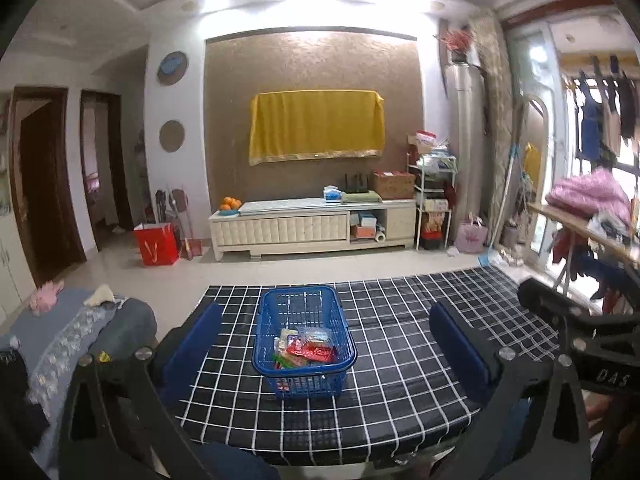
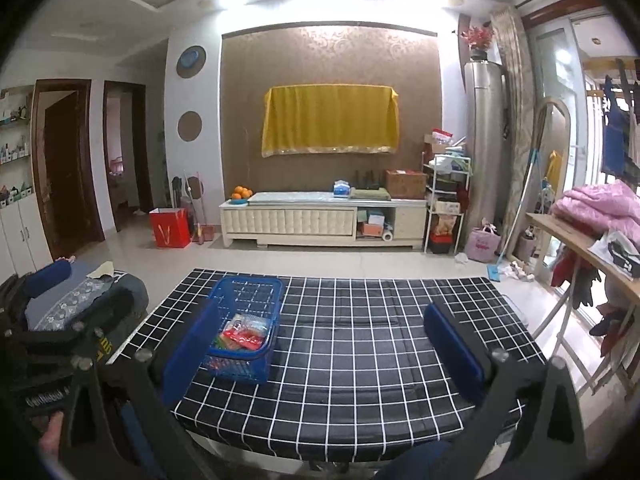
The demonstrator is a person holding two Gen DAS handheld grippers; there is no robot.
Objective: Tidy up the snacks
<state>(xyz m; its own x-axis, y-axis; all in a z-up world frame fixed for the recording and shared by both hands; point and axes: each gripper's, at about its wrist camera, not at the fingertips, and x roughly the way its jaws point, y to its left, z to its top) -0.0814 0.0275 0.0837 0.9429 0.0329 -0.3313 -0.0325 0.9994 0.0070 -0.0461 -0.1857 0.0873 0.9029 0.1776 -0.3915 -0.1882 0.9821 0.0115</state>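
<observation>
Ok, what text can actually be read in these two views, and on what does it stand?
"DAS": white letters on the right gripper body, seen from the left wrist view.
White lettering on the left gripper body: too blurred to read.
Snack packets in the blue basket: print too small.
Red bag: a mark, not readable.

Blue mesh basket [image 1: 305, 344] upright on black checked table [image 1: 400, 380], snack packets [image 1: 306, 350] inside.
</observation>
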